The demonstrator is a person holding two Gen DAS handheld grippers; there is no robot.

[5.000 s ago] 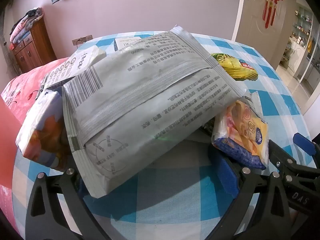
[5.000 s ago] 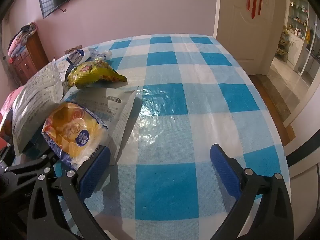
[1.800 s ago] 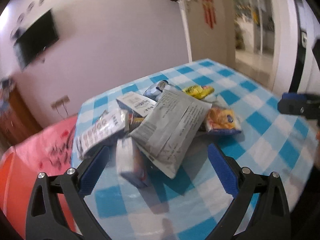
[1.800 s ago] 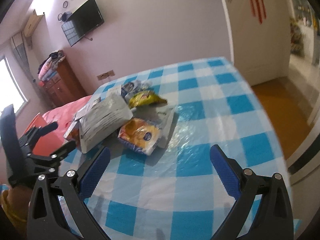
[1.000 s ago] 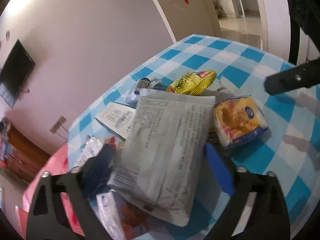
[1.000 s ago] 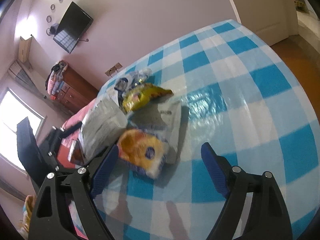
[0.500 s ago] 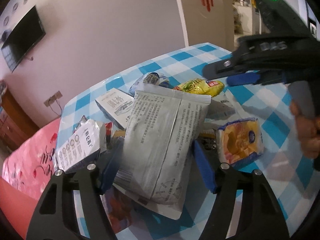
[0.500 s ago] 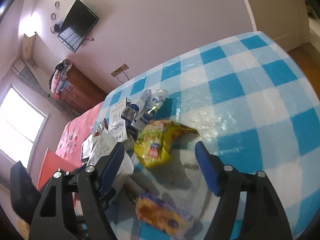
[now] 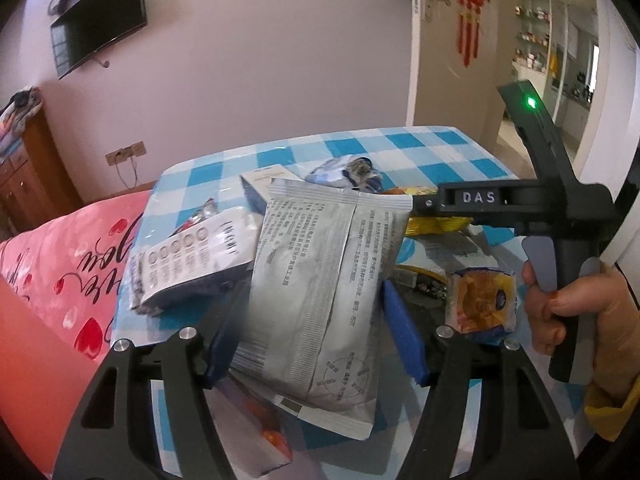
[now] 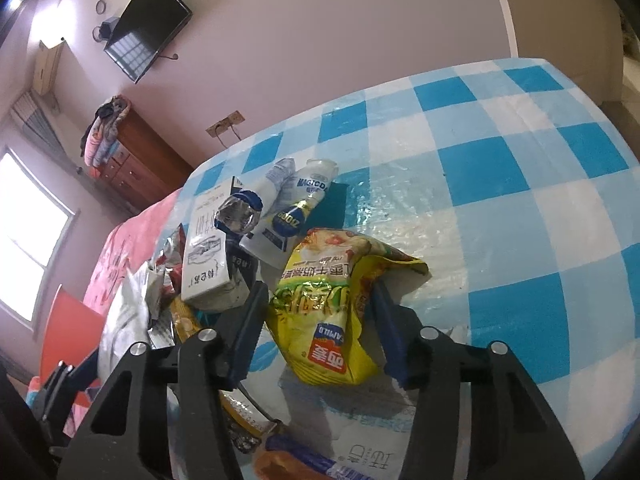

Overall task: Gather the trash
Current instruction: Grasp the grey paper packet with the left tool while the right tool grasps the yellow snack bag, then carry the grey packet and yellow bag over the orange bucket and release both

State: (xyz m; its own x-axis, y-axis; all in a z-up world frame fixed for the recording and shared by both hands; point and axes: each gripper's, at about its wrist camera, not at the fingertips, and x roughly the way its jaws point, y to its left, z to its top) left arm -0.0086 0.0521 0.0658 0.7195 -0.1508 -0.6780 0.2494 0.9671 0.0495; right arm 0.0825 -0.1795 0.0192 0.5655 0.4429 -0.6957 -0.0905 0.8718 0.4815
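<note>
On the left, the left claw (image 9: 310,328) has just been closing on a large flat silver-grey foil packet printed with small text (image 9: 320,292). The packet lies between its blue pads, its long axis running away from the claw toward the far side; the right pad looks to touch its edge, while the left pad is blurred, so a firm grip cannot be confirmed. The packet tops a heap of wrappers on a bench with a blue-and-white checked cloth (image 9: 432,152).

To the right, the right claw (image 10: 316,320) has also just been closing, around a crumpled yellow plastic snack bag (image 10: 332,312). The bag sits between the half-closed pads, its length pointing away and rightward; both pads appear to press its sides. Just beyond lie white plastic bottles with blue labels (image 10: 288,204).

The heap is on the bench's left, near a pink bed cover (image 9: 68,264); a wall-mounted television (image 9: 100,16) hangs on the far wall.
</note>
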